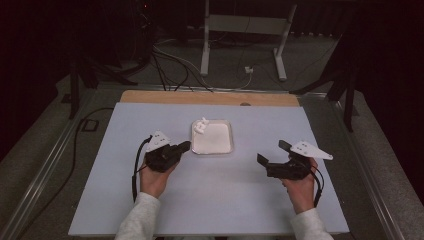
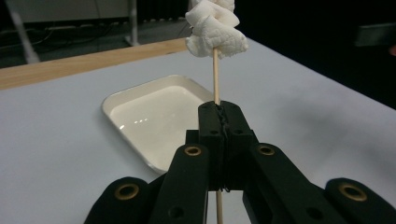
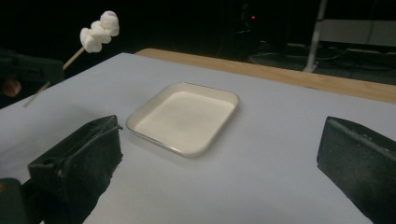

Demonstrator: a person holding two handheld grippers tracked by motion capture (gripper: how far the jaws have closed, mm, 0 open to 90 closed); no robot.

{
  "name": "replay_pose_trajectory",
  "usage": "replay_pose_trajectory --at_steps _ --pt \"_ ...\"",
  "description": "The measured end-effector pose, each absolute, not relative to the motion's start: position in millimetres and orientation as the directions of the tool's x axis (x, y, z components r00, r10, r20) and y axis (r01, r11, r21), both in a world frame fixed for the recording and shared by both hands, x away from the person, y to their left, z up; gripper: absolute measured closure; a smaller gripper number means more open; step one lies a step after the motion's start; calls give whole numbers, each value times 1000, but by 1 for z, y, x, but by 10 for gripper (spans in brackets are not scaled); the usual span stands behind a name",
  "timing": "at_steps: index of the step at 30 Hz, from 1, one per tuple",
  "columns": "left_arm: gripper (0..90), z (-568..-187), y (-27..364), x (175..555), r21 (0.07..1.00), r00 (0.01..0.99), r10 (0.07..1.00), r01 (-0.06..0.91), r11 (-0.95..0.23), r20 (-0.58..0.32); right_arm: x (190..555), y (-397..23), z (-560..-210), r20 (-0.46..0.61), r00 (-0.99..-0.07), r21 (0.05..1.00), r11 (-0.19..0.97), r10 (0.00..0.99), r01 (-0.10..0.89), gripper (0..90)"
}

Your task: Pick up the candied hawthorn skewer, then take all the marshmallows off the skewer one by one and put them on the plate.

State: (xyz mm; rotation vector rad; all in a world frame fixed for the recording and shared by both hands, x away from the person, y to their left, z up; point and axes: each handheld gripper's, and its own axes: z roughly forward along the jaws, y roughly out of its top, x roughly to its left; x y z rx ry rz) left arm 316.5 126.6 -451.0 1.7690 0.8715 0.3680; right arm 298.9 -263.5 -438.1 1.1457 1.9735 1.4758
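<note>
A thin wooden skewer [image 2: 216, 74] carrying white marshmallows [image 2: 215, 29] at its tip stands raised beside a shallow white rectangular tray [image 1: 212, 137] lying flat mid-counter.

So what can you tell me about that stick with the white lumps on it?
The skewer is a thin, pale wooden stick, clamped near its lower part between the shut jaws of the left tongs. Several soft white marshmallows are bunched on its upper end. It is held in the air, tilting up over the near-left side of the shallow white tray, touching nothing but the tongs.

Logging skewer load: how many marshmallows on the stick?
3, as far as visible: marshmallows bunched at the top of the skewer held in the left gripper, above the tray. Another could hide within the clump.
</note>
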Motion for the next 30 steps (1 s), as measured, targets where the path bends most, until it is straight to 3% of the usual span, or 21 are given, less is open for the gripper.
replay_pose_trajectory --at_steps 14,25,30 --pt "900 -456 124 312 917 721 674 361 -172 -157 338 -214 -403 187 -652 924 95 735 371 0" --pt "900 -460 112 309 915 752 644 347 -204 -142 358 -196 -401 266 -684 901 76 679 426 1" --pt "900 -461 108 308 914 763 631 343 -216 -137 366 -187 -403 337 -711 873 77 617 481 141"
